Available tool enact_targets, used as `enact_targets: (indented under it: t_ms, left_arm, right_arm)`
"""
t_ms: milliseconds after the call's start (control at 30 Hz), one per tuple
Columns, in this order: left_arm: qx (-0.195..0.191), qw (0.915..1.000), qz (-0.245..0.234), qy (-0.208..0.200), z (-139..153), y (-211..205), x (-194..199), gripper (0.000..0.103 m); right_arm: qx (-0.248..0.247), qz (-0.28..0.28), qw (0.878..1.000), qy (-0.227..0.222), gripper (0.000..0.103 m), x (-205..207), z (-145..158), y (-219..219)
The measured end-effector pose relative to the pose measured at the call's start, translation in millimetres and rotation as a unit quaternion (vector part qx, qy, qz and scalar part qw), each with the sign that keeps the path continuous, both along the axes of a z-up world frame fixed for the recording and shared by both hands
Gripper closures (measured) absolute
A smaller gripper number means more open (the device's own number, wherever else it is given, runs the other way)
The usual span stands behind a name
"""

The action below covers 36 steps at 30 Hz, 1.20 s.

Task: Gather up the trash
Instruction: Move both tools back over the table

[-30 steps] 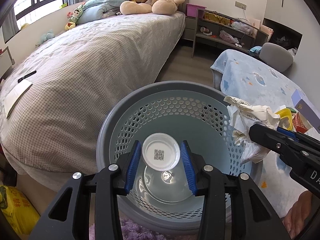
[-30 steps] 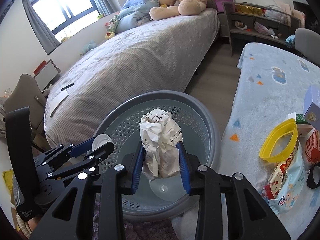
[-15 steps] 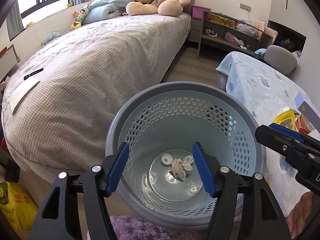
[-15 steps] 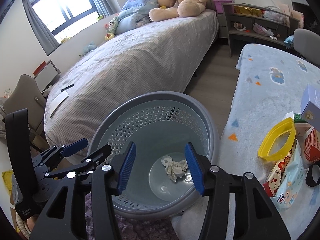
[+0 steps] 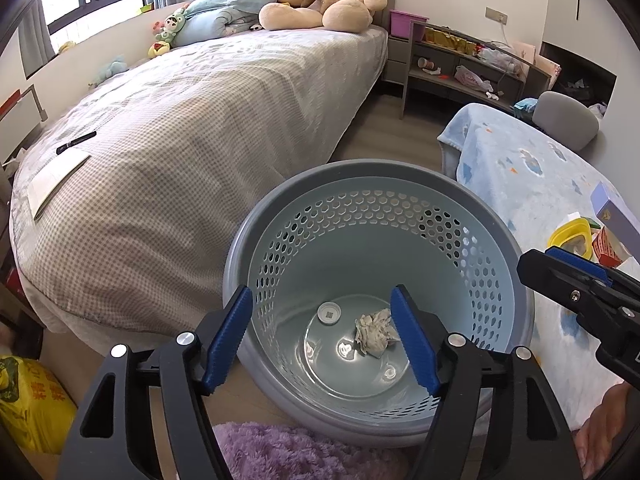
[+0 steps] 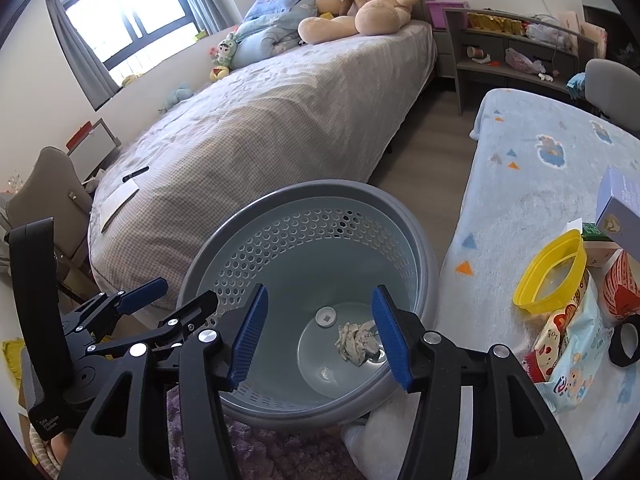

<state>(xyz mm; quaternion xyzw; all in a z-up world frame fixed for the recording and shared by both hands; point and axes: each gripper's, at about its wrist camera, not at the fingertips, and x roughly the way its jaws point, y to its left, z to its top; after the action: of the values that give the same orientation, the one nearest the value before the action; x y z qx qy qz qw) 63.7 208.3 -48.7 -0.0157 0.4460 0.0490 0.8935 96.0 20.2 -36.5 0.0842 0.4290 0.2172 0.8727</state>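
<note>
View down into the perforated grey-blue laundry-style basket [image 5: 376,248] that serves as my trash bin, standing on the floor between the bed [image 5: 192,120] and the table [image 6: 536,200] with its pale blue cover. My left hand-held gripper [image 5: 324,340] hangs over the basket's near rim, its blue pads apart and widening, with nothing between them. My right hand-held gripper [image 6: 318,340] is likewise poised above the basket mouth, jaws apart and opening, holding nothing. On the basket floor lie a crumpled paper ball [image 5: 374,334] and, just beside it, a small white round lid [image 5: 329,313] bearing a printed code; both rest near the centre and are clear of the pads. On the table, to the right of the basket, remain a yellow plastic ring-shaped lid [image 6: 550,276], a printed snack packet [image 6: 572,344], a red carton [image 6: 622,292] and a pale blue box [image 6: 620,204]. A teddy bear [image 6: 360,0] sits at the head of the bed.
</note>
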Motion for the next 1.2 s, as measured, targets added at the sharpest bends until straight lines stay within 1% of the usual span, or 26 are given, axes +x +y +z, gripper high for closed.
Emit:
enact_targets:
  t_ms: [233, 633, 933, 1200]
  left_arm:
    - [-0.001, 1.0, 0.003, -0.003, 3.7, -0.2, -6.8, 0.03]
    - [-0.003, 1.0, -0.003, -0.006, 11.4, -13.7, -16.9, 0.03]
    - [-0.004, 0.9994, -0.032, -0.012, 16.5, -46.4, -20.1, 0.03]
    - [-0.019, 0.997, -0.073, -0.018, 19.3, -95.0, -23.7, 0.03]
  right_arm:
    - [0.003, -0.004, 1.0, -0.005, 0.045, -6.5, 3.8, -4.9]
    - [0.004, -0.026, 1.0, -0.008, 0.044, -19.8, 8.0, -29.8]
    - [-0.005, -0.065, 0.998, -0.007, 0.043, -35.8, 7.8, -71.8]
    - [-0.017, -0.114, 0.993, -0.004, 0.043, -54.5, 6.5, -123.0]
